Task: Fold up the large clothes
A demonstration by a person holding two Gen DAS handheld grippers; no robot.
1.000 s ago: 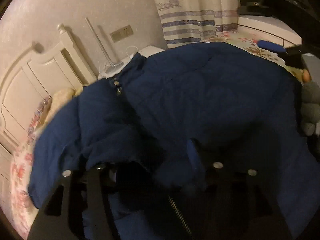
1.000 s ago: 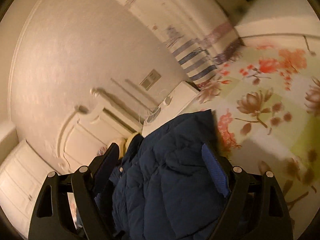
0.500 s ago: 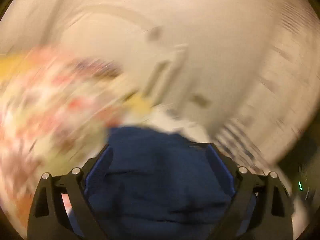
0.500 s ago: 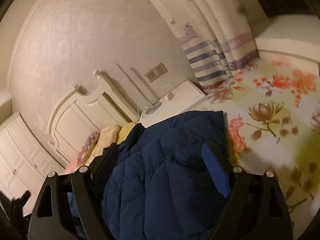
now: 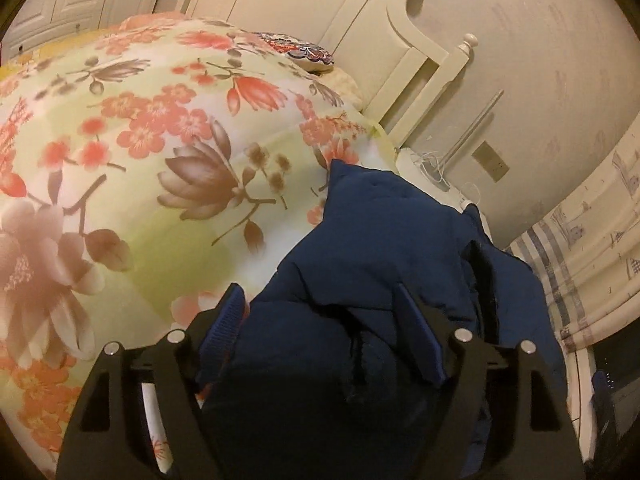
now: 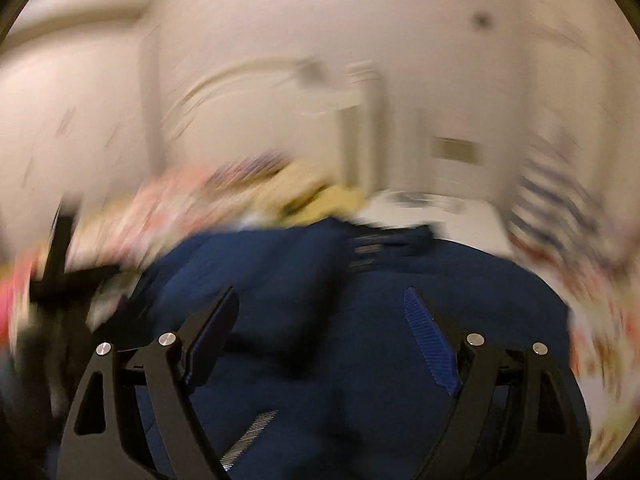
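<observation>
A dark blue padded jacket (image 5: pixel 372 264) lies bunched on the floral bedspread (image 5: pixel 132 128) near the bed's right edge. My left gripper (image 5: pixel 320 320) is open, its blue-padded fingers (image 5: pixel 224 320) spread wide over the near part of the jacket. In the blurred right wrist view the same jacket (image 6: pixel 360 312) fills the lower half, with a zipper (image 6: pixel 248 436) showing. My right gripper (image 6: pixel 320 320) is open, its fingers (image 6: pixel 432 340) spread above the fabric. Neither gripper holds the jacket.
A cream headboard (image 5: pixel 360 28) and a patterned pillow (image 5: pixel 304 50) stand at the far end of the bed. A white nightstand with cables (image 5: pixel 436 172) sits beside it. A striped curtain (image 5: pixel 580 248) hangs at the right. A dark object (image 6: pixel 60 272) is at the left.
Both wrist cameras have swung quickly. The left view now faces the bedspread and headboard with the jacket at lower right. The right view has turned and is blurred. Both grippers stay open.
</observation>
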